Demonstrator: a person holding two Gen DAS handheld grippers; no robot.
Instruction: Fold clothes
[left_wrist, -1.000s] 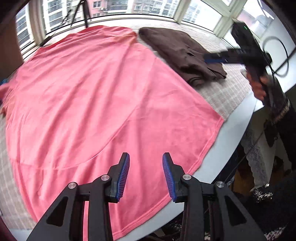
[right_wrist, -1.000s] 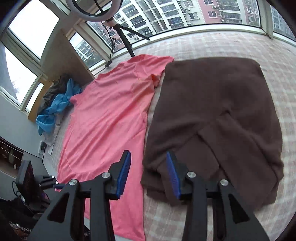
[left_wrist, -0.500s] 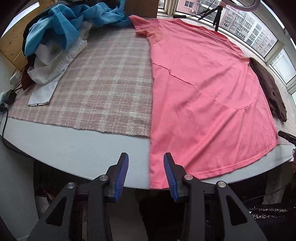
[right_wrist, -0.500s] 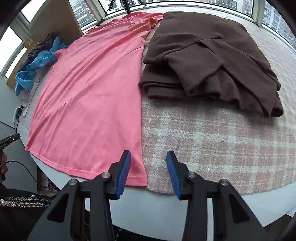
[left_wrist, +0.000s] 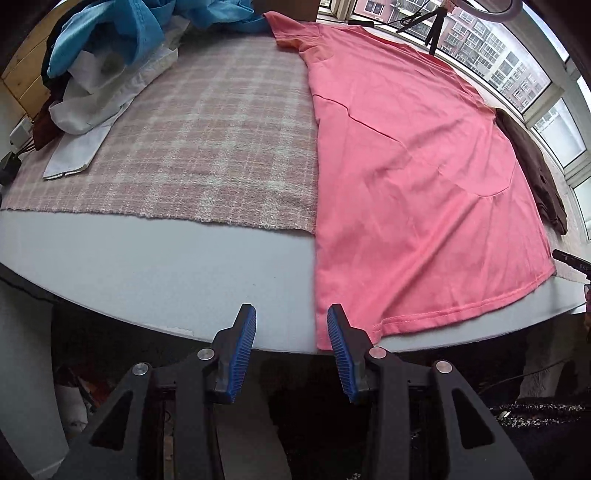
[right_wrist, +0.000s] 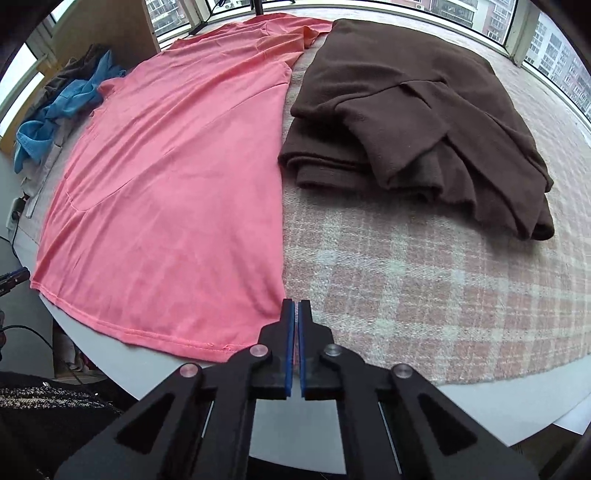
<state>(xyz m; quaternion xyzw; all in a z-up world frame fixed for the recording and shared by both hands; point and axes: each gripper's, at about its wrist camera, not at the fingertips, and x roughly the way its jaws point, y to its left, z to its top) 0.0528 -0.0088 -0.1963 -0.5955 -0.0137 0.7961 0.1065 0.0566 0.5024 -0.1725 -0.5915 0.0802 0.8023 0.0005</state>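
Pink tee (left_wrist: 406, 192) flat on plaid cloth (left_wrist: 207, 147); left tongs (left_wrist: 291, 350) wide open, empty; right tongs (right_wrist: 296, 317) closed at hem corner.

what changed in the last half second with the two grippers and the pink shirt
The right gripper went from open to shut at the right hem corner of the pink shirt; whether cloth is pinched cannot be seen. The left gripper stayed open by the left hem corner, a little nearer. The shirt stayed flat, and the folded brown garment and clothes pile did not move.
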